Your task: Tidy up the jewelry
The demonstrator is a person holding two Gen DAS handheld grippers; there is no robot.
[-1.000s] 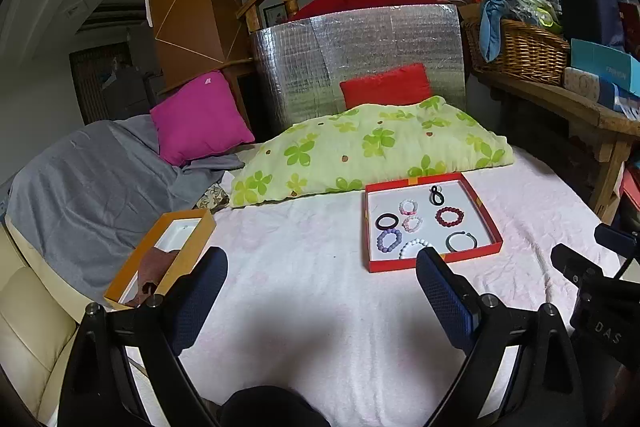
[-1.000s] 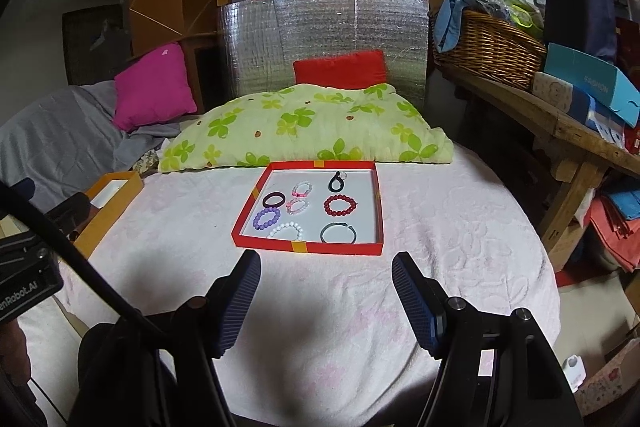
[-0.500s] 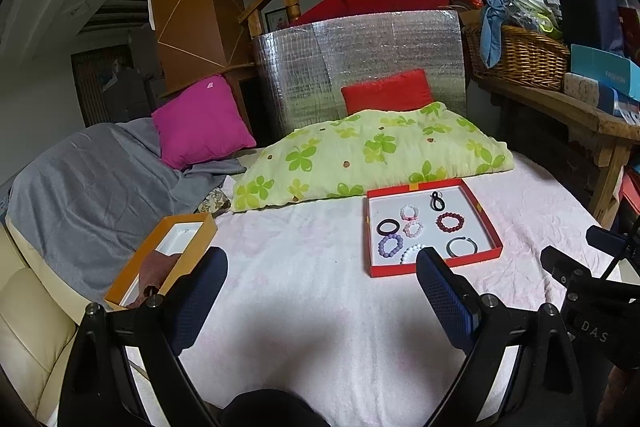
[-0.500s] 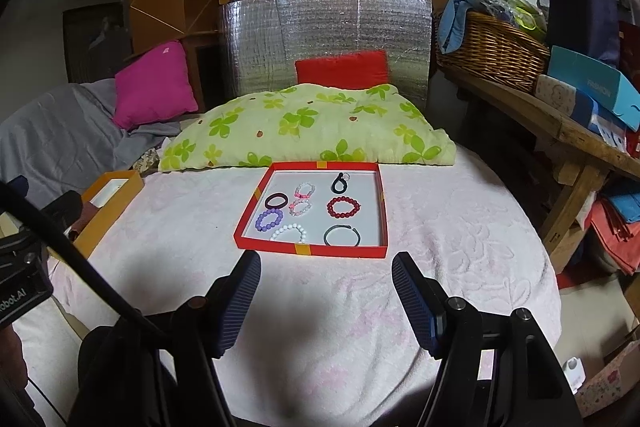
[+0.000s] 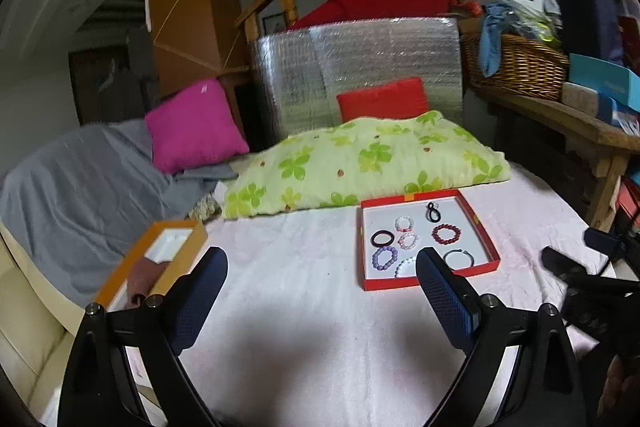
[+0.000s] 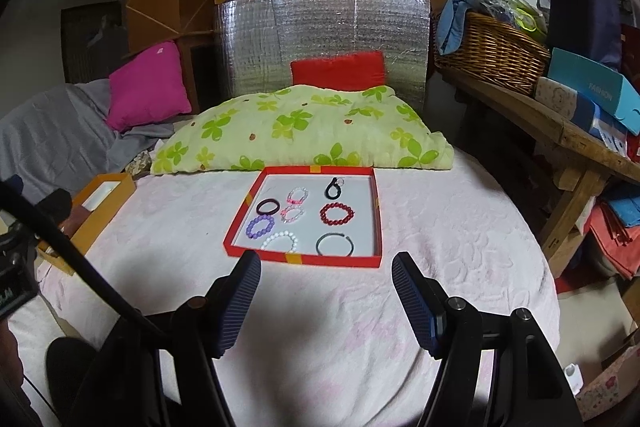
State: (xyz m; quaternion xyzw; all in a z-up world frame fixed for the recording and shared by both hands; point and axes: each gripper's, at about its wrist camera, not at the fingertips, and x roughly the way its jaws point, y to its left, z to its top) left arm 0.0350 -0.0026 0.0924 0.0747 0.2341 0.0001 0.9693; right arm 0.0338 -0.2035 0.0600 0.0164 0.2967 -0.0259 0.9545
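Note:
A red tray (image 6: 362,259) lies on the pink-white bed cover and holds several bracelets, among them a red bead bracelet (image 6: 337,213), a purple one (image 6: 260,226) and a white one (image 6: 280,241). It also shows in the left wrist view (image 5: 486,239). An orange box (image 5: 188,255) with a white lining lies at the left; it also shows in the right wrist view (image 6: 116,199). My left gripper (image 5: 322,291) is open and empty above the cover, between box and tray. My right gripper (image 6: 326,291) is open and empty just in front of the tray.
A green flowered pillow (image 6: 304,131) lies behind the tray, with a red cushion (image 6: 338,71) and silver foil panel (image 6: 320,31) beyond. A magenta cushion (image 5: 192,125) rests on grey cloth at left. A wooden bench (image 6: 560,135) with a wicker basket (image 6: 492,55) stands at right.
Both grippers have drawn slightly nearer to the tray. Jaws stay open and nothing on the bed has moved.

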